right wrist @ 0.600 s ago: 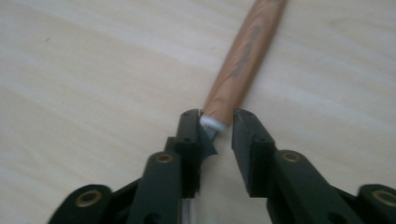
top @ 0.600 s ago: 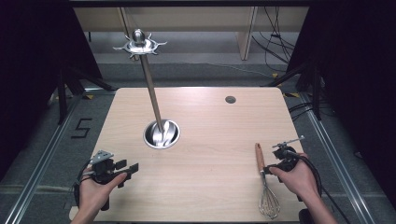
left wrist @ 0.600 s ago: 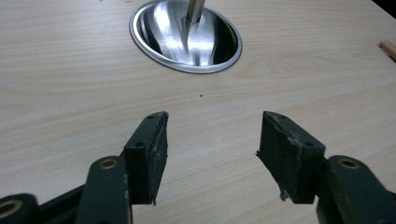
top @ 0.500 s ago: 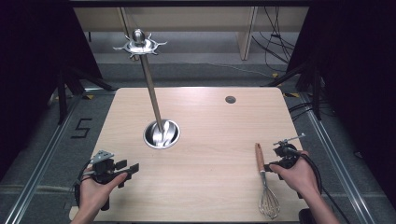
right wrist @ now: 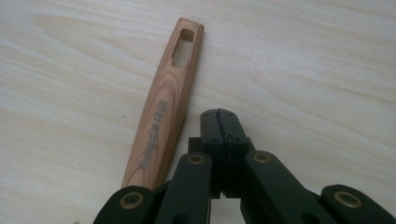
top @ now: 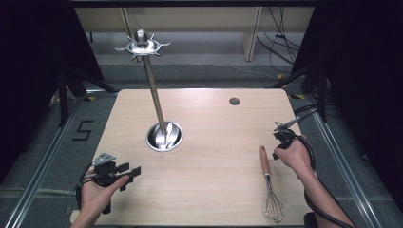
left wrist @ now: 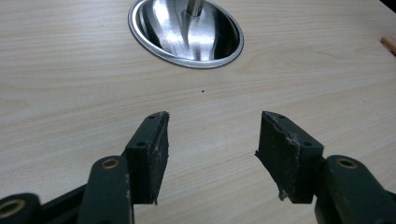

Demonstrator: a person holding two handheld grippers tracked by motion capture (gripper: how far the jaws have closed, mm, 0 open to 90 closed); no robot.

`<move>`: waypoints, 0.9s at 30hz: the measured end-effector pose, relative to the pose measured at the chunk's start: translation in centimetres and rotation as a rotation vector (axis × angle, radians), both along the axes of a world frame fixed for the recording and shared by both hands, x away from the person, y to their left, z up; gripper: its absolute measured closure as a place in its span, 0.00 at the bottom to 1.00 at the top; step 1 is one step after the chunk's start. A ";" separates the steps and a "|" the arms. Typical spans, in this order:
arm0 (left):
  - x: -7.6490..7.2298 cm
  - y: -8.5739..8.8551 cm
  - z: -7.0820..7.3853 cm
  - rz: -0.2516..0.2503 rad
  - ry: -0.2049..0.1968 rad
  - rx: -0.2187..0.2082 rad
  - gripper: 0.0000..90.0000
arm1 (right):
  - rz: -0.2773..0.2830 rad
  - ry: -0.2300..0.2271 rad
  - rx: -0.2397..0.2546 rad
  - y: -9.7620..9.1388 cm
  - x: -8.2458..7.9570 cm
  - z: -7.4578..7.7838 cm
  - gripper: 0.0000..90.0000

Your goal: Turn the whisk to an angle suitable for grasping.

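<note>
gripper (left wrist: 212,140) agape, steel base (left wrist: 186,31) beyond

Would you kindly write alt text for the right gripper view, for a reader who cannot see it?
The right tool, its two black jaws shut with nothing between them, points at a pale wooden table. Just to its left lies the whisk's wooden handle, printed with lettering and slotted at its far end; the two look apart.

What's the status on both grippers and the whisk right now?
Left gripper open over bare table. Right gripper shut, empty, beside the whisk handle. Whisk flat on table, unheld. Nothing in the way; utensil stand well apart.
</note>
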State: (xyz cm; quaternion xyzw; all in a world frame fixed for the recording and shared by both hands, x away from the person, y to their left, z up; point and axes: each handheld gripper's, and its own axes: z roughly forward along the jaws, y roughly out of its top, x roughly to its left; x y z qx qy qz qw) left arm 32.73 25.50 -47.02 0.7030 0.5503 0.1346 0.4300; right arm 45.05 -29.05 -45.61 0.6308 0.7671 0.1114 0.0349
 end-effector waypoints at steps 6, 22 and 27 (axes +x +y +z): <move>0.1 0.0 -0.2 -0.011 0.009 0.013 0.47 | 0.055 0.009 -0.019 1.4 1.4 -1.4 1.00; 0.5 -0.1 -0.2 -0.004 0.011 0.001 0.47 | 0.150 -0.074 0.033 4.2 0.0 0.4 0.78; 0.8 -0.1 0.0 0.000 0.006 0.004 0.46 | 0.157 -0.070 0.015 3.8 -0.7 1.2 0.69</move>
